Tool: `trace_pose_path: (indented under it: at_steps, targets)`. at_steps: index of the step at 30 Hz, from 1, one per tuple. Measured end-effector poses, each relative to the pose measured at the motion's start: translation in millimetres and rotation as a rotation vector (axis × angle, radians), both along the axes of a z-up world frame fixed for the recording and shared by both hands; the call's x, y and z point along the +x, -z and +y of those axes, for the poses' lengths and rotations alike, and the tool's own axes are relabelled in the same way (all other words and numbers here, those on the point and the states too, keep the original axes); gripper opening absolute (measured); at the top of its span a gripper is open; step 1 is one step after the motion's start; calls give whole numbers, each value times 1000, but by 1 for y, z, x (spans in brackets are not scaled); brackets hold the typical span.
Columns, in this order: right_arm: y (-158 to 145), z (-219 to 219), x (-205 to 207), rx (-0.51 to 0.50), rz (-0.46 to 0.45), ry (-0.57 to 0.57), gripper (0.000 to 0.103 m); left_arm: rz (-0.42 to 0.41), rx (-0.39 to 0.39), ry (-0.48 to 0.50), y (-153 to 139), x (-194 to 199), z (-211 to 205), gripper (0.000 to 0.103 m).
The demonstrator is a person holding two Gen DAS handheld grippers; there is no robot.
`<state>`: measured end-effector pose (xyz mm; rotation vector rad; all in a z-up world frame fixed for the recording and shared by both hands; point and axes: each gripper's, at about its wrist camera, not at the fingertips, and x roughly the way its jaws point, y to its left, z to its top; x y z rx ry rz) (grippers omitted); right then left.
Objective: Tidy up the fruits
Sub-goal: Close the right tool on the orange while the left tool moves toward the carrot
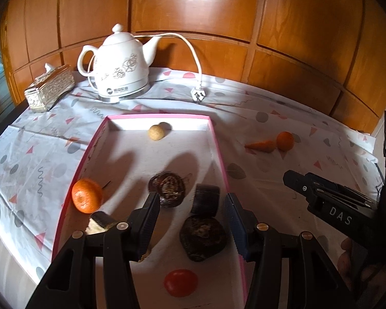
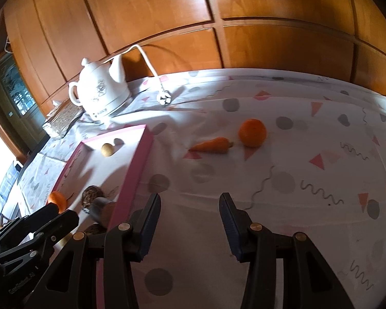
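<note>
Fruits and other items are lying in two groups on a tabletop (image 2: 308, 206) covered by a white cloth printed with pink triangles, grey dots and squiggles. Inside the shallow pink-rimmed tray (image 1: 220, 154) are sitting one glossy orange tangerine (image 1: 87, 198), one smooth red tomato (image 1: 180, 282), one small rough tan ball (image 1: 156, 132), three dark, wrinkled brownish lumps (image 1: 167, 188) and one pale wedge with a dark skin (image 1: 100, 223). Outside the tray, to its right, are lying two things: one round orange (image 2: 252, 132) and one tapered carrot (image 2: 212, 145), the carrot's thick end nearly touching the orange.

At the back are standing one white ceramic kettle (image 1: 121, 64) with a grey flower pattern, its white cord trailing to a plug (image 1: 198, 94) on the cloth, and one shiny embossed tissue box (image 1: 49, 87). Glossy wooden panels (image 2: 167, 13) are rising behind them.

Left tool (image 1: 191, 221) is hovering over the tray with its black ribbed jaws standing apart, gripping nothing; the dark lumps are showing through the gap below. Right tool (image 2: 190, 221) is hanging over the bare cloth just right of the tray's rim, jaws likewise parted and empty, with the carrot and orange lying well ahead of it.
</note>
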<state>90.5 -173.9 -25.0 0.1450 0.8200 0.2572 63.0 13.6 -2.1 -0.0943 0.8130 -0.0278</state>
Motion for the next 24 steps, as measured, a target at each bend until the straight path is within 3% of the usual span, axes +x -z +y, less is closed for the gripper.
trace_pose_path:
  at_steps: [24]
  targets:
    - [6,-57,49,-27,-10,130,48,40,44,114,9,39,-57,53]
